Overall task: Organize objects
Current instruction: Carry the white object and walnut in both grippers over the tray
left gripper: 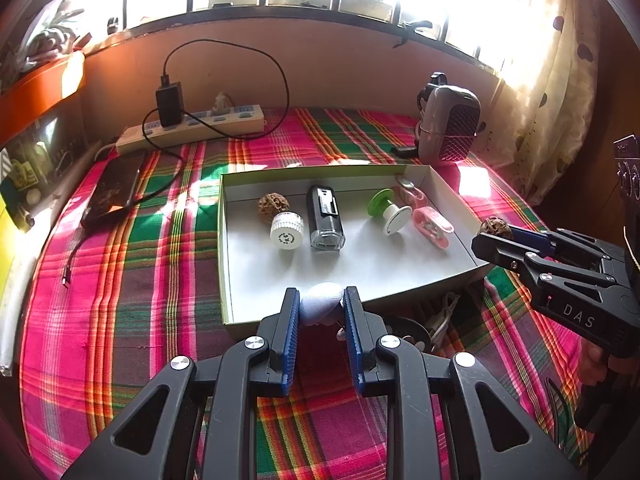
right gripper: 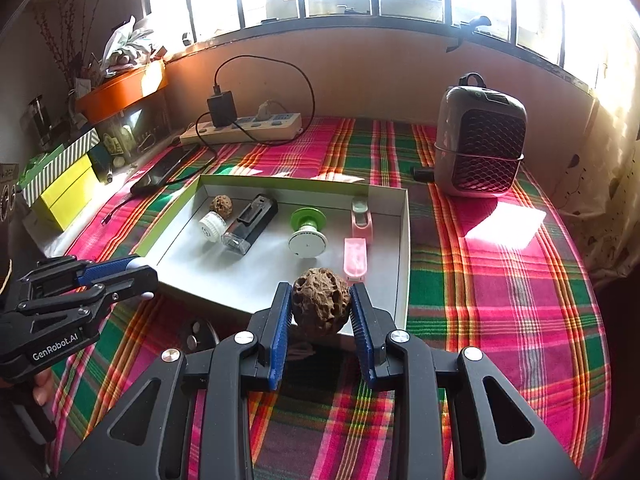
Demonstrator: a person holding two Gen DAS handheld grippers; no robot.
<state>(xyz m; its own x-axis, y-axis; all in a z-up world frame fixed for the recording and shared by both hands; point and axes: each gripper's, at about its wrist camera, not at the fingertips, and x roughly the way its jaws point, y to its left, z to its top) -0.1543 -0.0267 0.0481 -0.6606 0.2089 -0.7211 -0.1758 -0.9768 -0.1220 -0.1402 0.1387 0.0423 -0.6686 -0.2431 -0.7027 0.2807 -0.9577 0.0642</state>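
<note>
A shallow white box [left gripper: 225, 256] with a green rim lies on the plaid cloth. Inside it are a walnut [left gripper: 273, 207], a white-capped bottle [left gripper: 286, 232], a black and clear case [left gripper: 325, 216], a green and white spool [left gripper: 390, 210] and a pink case [left gripper: 432, 226]. My left gripper [left gripper: 322, 307] is shut on a pale rounded object [left gripper: 322, 300] just above the box's near wall. My right gripper [right gripper: 320, 306] is shut on a second brown walnut [right gripper: 320, 300], held over the near right part of the box [right gripper: 402, 264]. Each gripper shows in the other's view: right gripper [left gripper: 492, 236], left gripper [right gripper: 138, 274].
A power strip [left gripper: 192, 126] with a black charger and cable lies at the back, with a dark phone [left gripper: 112, 192] to the left. A grey fan heater [left gripper: 450, 126] stands at the back right. A dark round dish [left gripper: 408, 332] and a white cable [left gripper: 444, 312] lie before the box.
</note>
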